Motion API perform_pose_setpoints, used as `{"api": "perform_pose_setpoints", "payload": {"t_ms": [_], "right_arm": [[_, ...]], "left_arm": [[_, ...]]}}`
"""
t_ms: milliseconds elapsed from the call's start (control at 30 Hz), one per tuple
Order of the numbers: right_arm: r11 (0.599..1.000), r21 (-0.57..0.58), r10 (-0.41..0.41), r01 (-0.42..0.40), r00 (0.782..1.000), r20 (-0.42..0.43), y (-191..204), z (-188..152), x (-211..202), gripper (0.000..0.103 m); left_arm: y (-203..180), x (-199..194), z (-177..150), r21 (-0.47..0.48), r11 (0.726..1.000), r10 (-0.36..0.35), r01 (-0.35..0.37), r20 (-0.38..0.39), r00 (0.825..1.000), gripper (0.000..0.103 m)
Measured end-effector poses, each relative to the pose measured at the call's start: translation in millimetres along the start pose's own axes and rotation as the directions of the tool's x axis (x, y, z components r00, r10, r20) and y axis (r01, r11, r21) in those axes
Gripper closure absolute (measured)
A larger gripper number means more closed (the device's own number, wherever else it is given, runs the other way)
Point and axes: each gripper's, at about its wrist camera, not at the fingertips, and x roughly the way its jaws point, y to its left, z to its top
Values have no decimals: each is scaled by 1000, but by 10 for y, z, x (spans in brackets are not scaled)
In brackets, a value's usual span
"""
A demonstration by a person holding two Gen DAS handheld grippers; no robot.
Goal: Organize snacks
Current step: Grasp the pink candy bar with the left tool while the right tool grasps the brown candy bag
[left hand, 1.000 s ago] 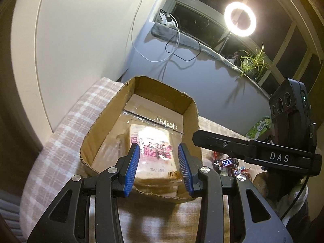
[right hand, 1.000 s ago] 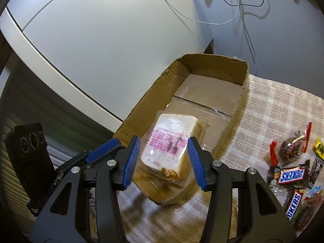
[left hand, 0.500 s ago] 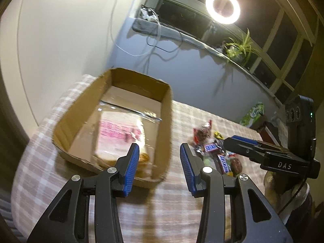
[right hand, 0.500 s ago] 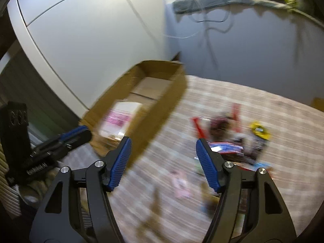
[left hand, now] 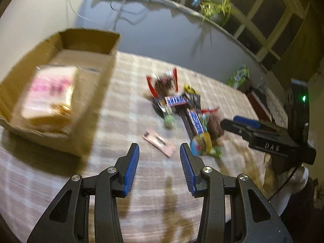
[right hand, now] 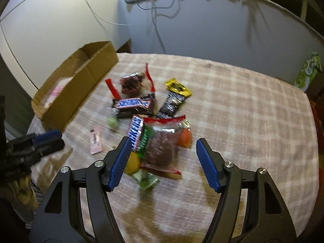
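Note:
A cardboard box (left hand: 95, 93) sits at the left on the checked cloth, with a wrapped bread packet (left hand: 48, 93) lying inside it. To its right is a pile of snacks: two Snickers bars (right hand: 132, 103), a yellow-black packet (right hand: 176, 95), a red-ended brownie wrapper (right hand: 131, 83) and a pink packet (left hand: 160, 142). My left gripper (left hand: 159, 149) is open and empty, just short of the pink packet. My right gripper (right hand: 163, 141) is open above a brown cake packet (right hand: 162, 151), without touching it.
The checked cloth (right hand: 243, 101) covers the whole surface, which drops off at the right and near edges. A green carton (right hand: 309, 70) stands beyond the far right corner. A wall with hanging cables (right hand: 158, 20) runs behind. The box (right hand: 81, 85) lies left of the pile.
Both grippers have swung right, away from the box and over the snack pile. The right jaws stand wider than before. The bread packet stays in the box.

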Motion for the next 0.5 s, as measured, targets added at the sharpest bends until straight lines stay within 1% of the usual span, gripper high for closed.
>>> {"api": "perform_pose_setpoints", "payload": {"t_ms": [133, 200, 367, 433, 500], "right_arm": [[1000, 0, 4, -4, 1000, -5, 13, -29, 64, 34], [1000, -12, 1, -1, 1000, -6, 32, -26, 89, 40], [999, -30, -20, 19, 1000, -20, 78, -12, 205, 42], [999, -35, -36, 35, 999, -31, 56, -8, 271, 49], [999, -32, -40, 39, 998, -42, 10, -12, 321, 52]], "left_arm": [[-45, 155, -45, 7, 1000, 15, -15, -41, 999, 63], [-52, 212, -48, 7, 1000, 20, -20, -58, 998, 63], [-80, 322, -29, 12, 999, 32, -31, -76, 997, 63], [-101, 359, -13, 17, 999, 35, -34, -78, 996, 63], [-118, 379, 6, 25, 999, 43, -41, -77, 996, 63]]}}
